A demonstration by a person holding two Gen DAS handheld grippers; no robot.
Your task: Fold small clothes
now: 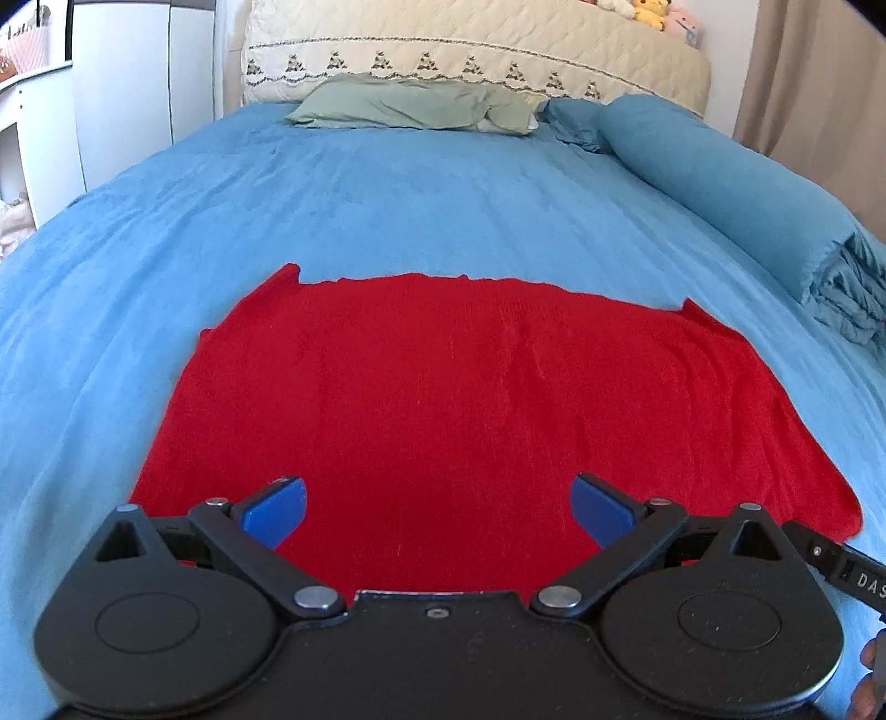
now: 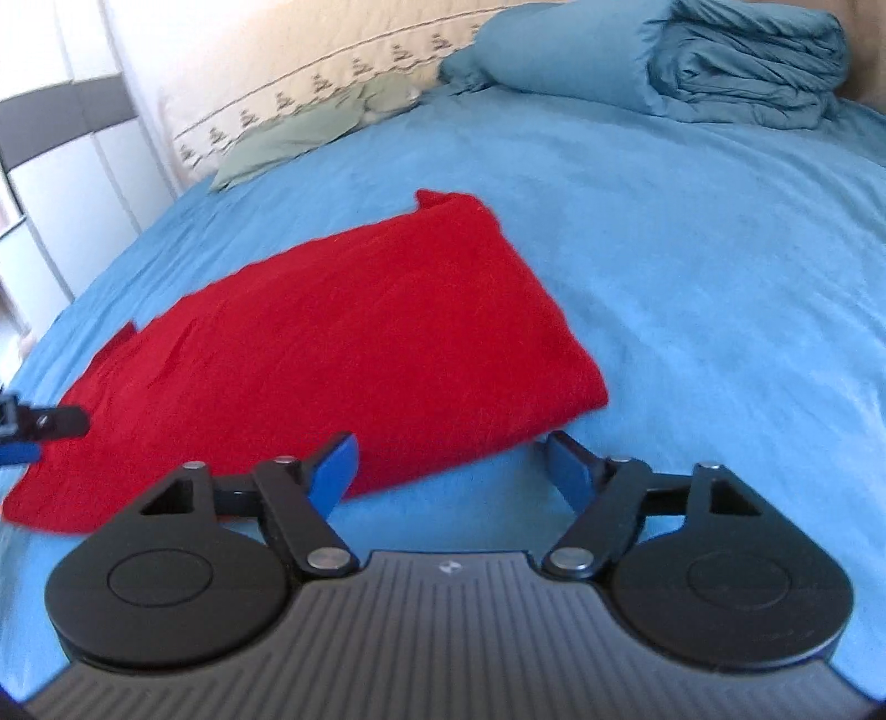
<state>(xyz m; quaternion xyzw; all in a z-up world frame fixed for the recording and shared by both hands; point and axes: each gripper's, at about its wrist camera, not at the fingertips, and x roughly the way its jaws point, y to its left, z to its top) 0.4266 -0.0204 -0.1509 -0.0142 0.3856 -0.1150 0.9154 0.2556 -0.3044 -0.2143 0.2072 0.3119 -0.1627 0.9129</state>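
A red knitted garment point(image 1: 470, 399) lies folded flat on the blue bedcover point(image 1: 387, 194). My left gripper point(image 1: 437, 512) hovers over its near edge, blue pads wide apart with only red cloth beneath them. In the right wrist view the same red garment point(image 2: 332, 354) lies to the left. My right gripper point(image 2: 448, 473) stands open just before the garment's near right corner, with its left pad point(image 2: 332, 479) over the red edge and its right pad point(image 2: 565, 471) over the bedcover. Nothing is pinched in either. The left gripper's tip point(image 2: 33, 426) shows at the left edge.
A folded blue duvet point(image 1: 747, 210) runs along the bed's right side, seen bunched in the right wrist view point(image 2: 742, 72). A green pillow point(image 1: 410, 105) lies at the quilted cream headboard point(image 1: 476, 50). White cupboards point(image 1: 111, 99) stand left of the bed.
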